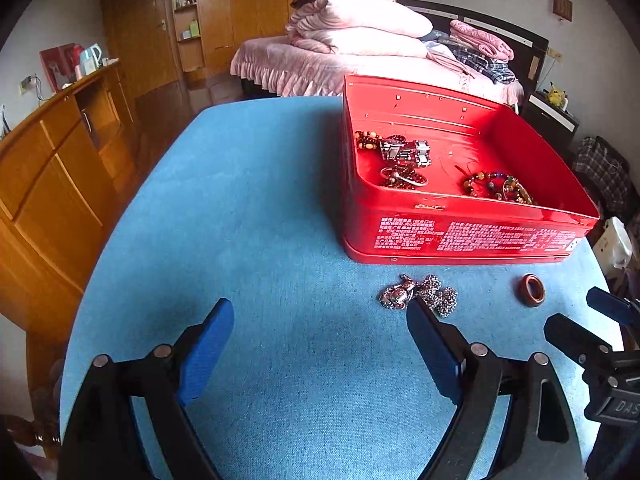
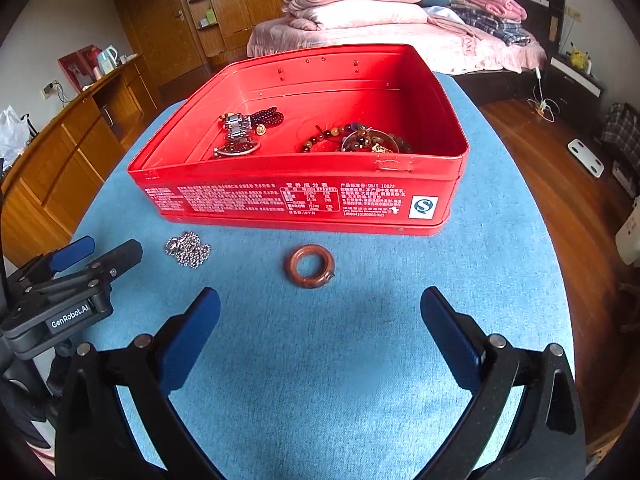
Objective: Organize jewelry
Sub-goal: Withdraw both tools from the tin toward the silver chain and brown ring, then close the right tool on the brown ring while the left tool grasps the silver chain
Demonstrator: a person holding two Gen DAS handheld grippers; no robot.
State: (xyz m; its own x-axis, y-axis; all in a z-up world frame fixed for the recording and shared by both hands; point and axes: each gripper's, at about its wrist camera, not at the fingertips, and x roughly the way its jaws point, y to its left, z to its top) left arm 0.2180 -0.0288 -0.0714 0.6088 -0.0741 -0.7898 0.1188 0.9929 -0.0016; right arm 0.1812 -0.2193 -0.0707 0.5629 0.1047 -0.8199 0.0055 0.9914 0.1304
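A red tin box [image 1: 460, 236] [image 2: 304, 196] stands open on the blue tablecloth, holding several bead bracelets and a metal watch band [image 1: 406, 152] [image 2: 238, 126]. In front of it lie a silver bead chain [image 1: 420, 296] [image 2: 188, 250] and a brown ring bangle [image 1: 532, 290] [image 2: 310, 266]. My left gripper [image 1: 320, 314] is open, its right finger just short of the chain. My right gripper [image 2: 320, 304] is open too, nothing between its fingers, with the bangle a little ahead. Each gripper shows at the edge of the other's view.
The round table [image 1: 248, 200] has free cloth on the left of the box. A wooden sideboard [image 1: 60, 168] runs along the left wall. A bed with pink bedding [image 1: 360, 40] stands behind, a wooden floor [image 2: 560, 184] to the right.
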